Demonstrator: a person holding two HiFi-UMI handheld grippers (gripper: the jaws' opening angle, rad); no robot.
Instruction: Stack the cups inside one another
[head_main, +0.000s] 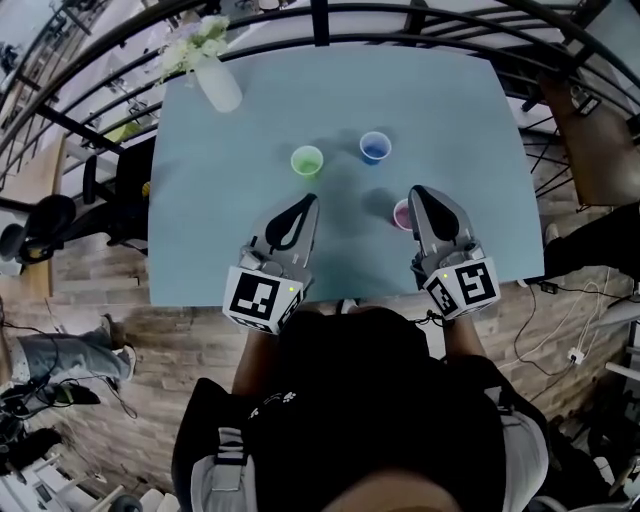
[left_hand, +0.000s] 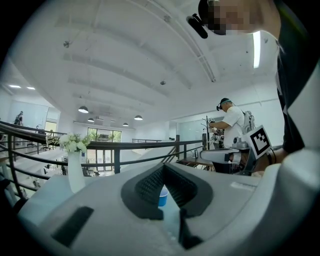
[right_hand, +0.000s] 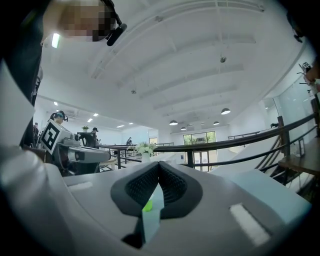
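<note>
Three cups stand apart on the pale blue table (head_main: 220, 230): a green cup (head_main: 307, 161), a blue cup (head_main: 375, 147) and a pink cup (head_main: 400, 214). My left gripper (head_main: 311, 200) is shut and empty, just short of the green cup. My right gripper (head_main: 415, 190) is also shut and empty, and its side lies close beside the pink cup, partly hiding it. In the left gripper view the closed jaws (left_hand: 163, 170) frame the blue cup (left_hand: 163, 196) ahead. Below the closed tips (right_hand: 159, 167) in the right gripper view shows a bit of the green cup (right_hand: 147, 205).
A white vase with white flowers (head_main: 215, 80) stands at the table's far left corner. Dark railings (head_main: 330, 25) run behind the table. The person's body is at the near edge. Another person (left_hand: 231, 122) stands far off beyond the railing.
</note>
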